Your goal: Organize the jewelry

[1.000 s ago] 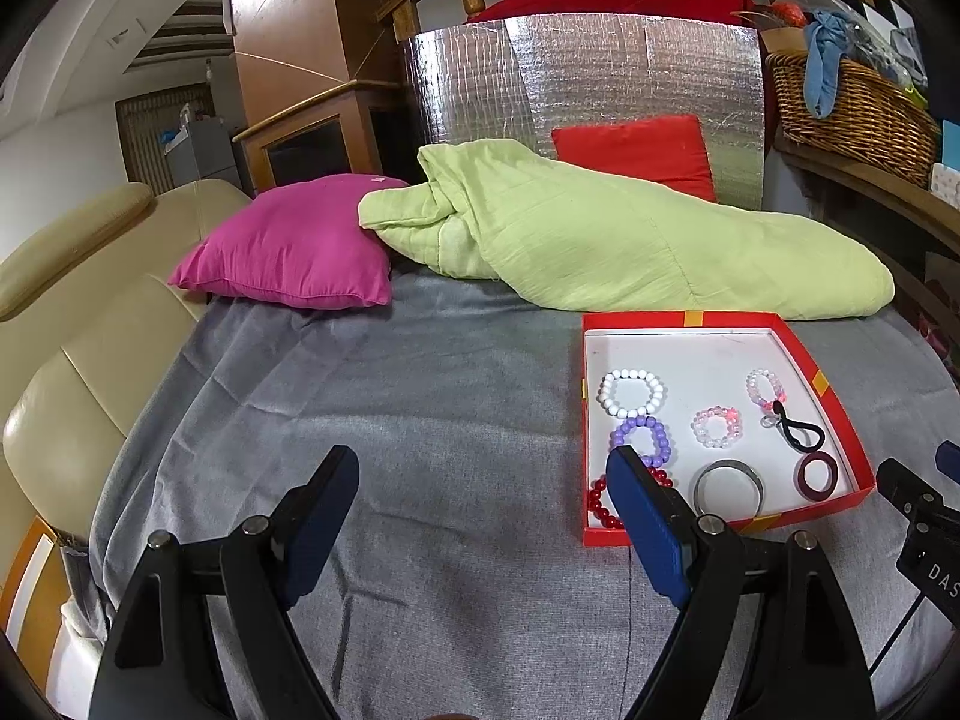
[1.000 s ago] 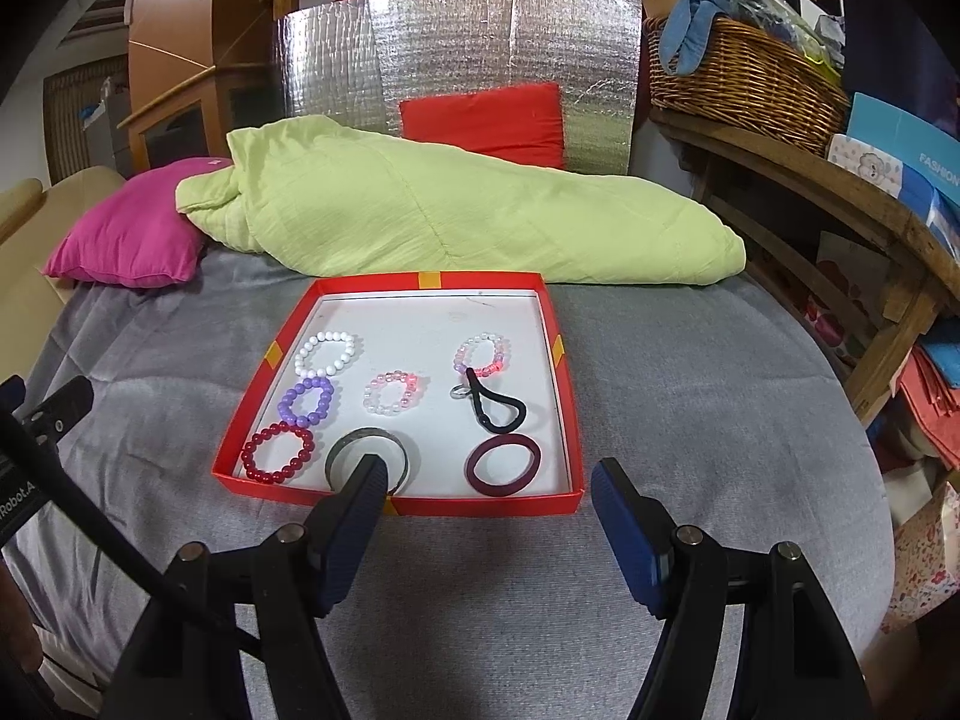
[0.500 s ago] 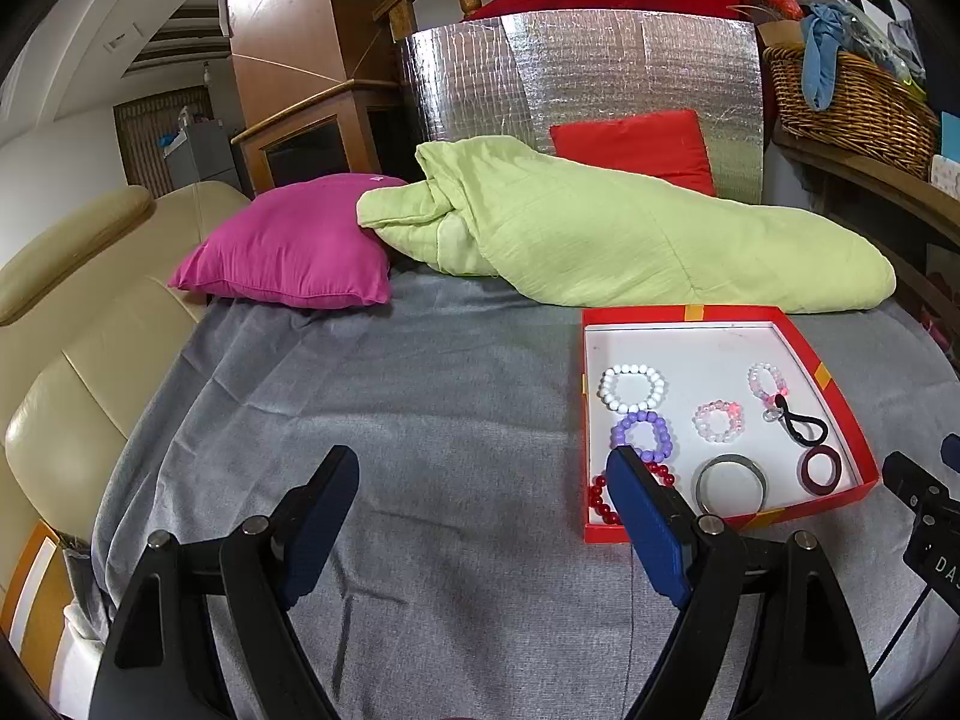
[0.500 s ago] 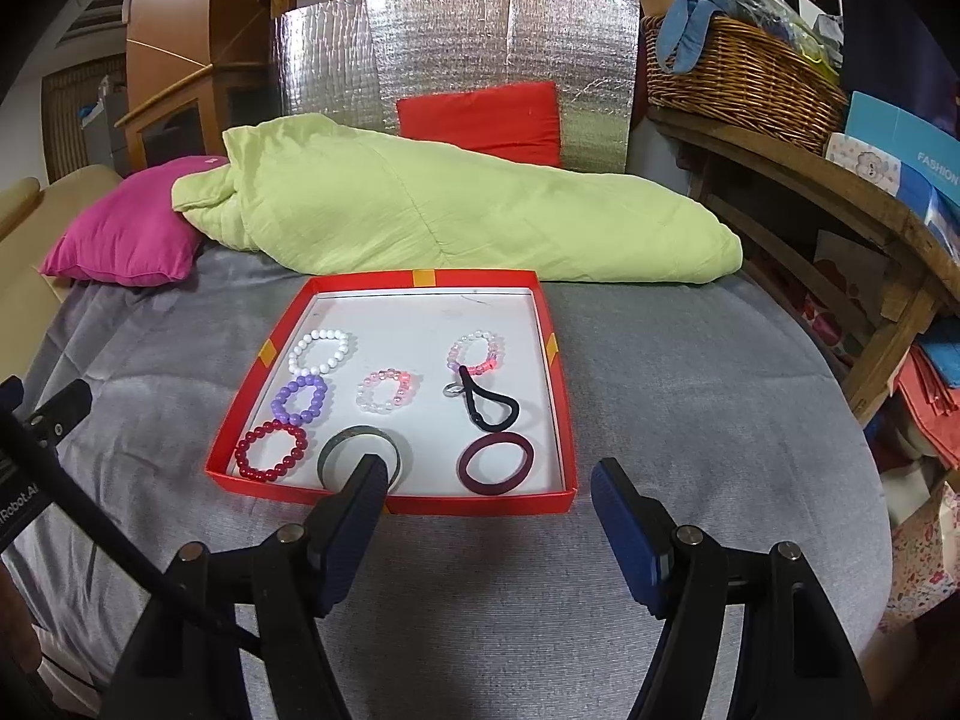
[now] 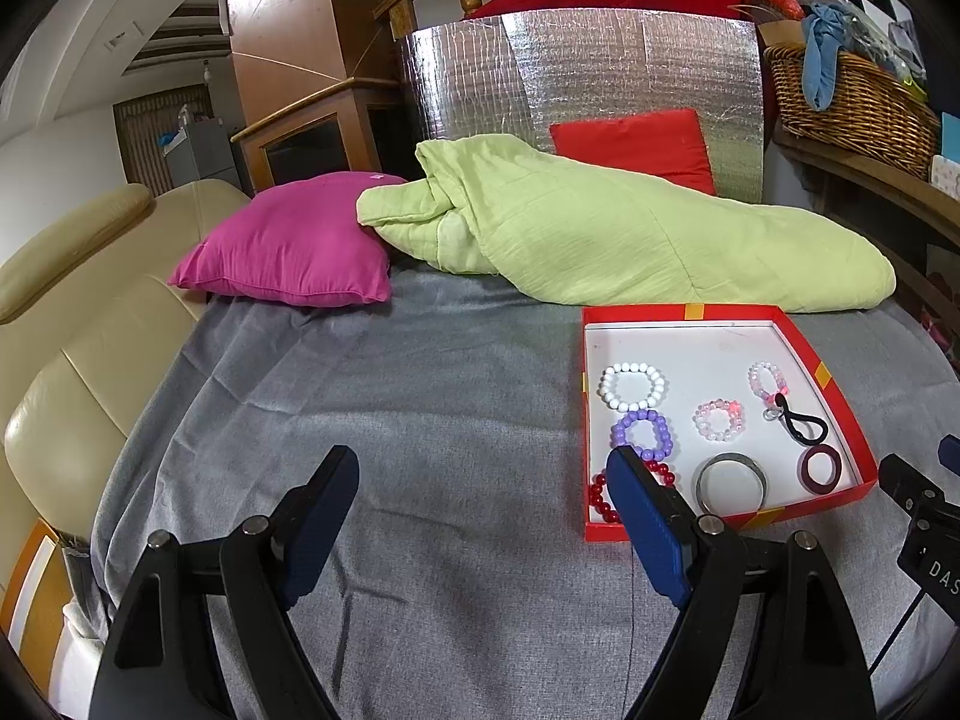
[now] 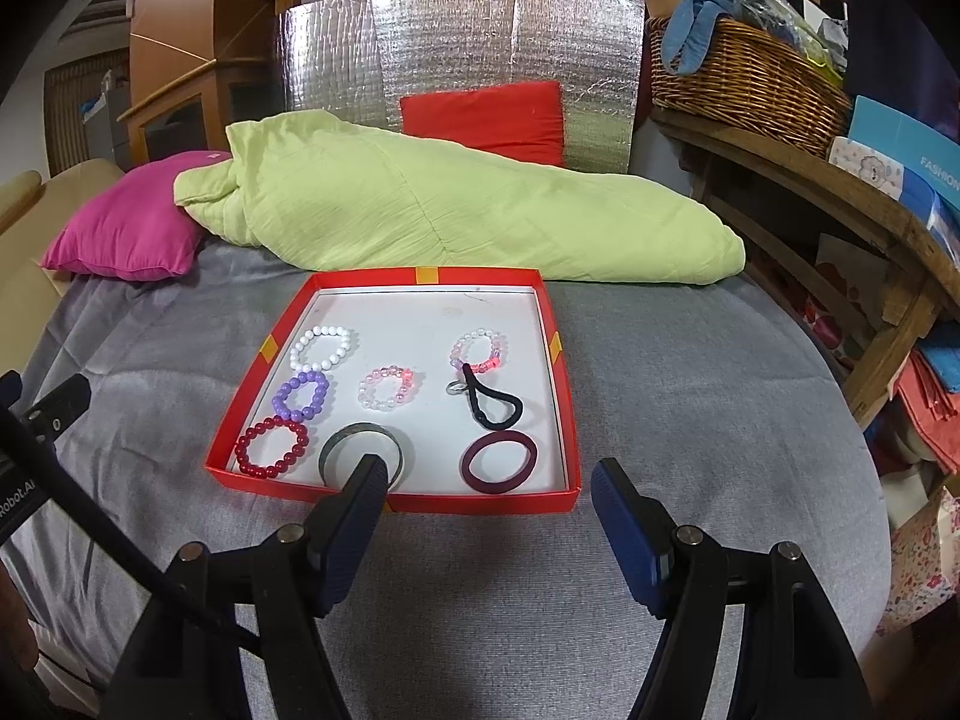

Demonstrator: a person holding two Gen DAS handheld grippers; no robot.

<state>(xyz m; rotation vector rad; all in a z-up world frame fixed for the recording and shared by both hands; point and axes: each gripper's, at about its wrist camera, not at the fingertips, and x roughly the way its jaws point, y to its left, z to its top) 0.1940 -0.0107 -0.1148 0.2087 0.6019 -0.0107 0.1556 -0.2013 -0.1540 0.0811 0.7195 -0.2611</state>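
Both grippers, left gripper [image 5: 480, 495] and right gripper [image 6: 487, 489], are hovering spread and empty; you're probably risking snagging neighbouring beads in the red tray [image 6: 558, 354].

Surface: grey cloth [image 5: 420, 420], creased, spread over the bed.
Left gripper [image 5: 480, 480]: jaws wide apart, nothing between them, above bare cloth; its right finger [image 5: 645, 516] overlaps the near left corner of the tray.
Tray [image 5: 840, 384]: red rim, white floor, right of centre on the cloth.
Tray, left column: white bead bracelet [image 5: 631, 386], purple bead bracelet [image 5: 641, 433], red bead bracelet [image 5: 600, 495] partly hidden by the finger.
Tray, middle: pink bead bracelet [image 5: 717, 420], metal bangle [image 5: 731, 483].
Tray, right: pink-white bracelet [image 5: 767, 381], black loop [image 5: 801, 427], dark red ring [image 5: 820, 469].
Behind tray: green quilt [image 5: 630, 234], magenta pillow [image 5: 294, 240], red cushion [image 5: 636, 147].
Right edge: part of another black device [image 5: 924, 516].
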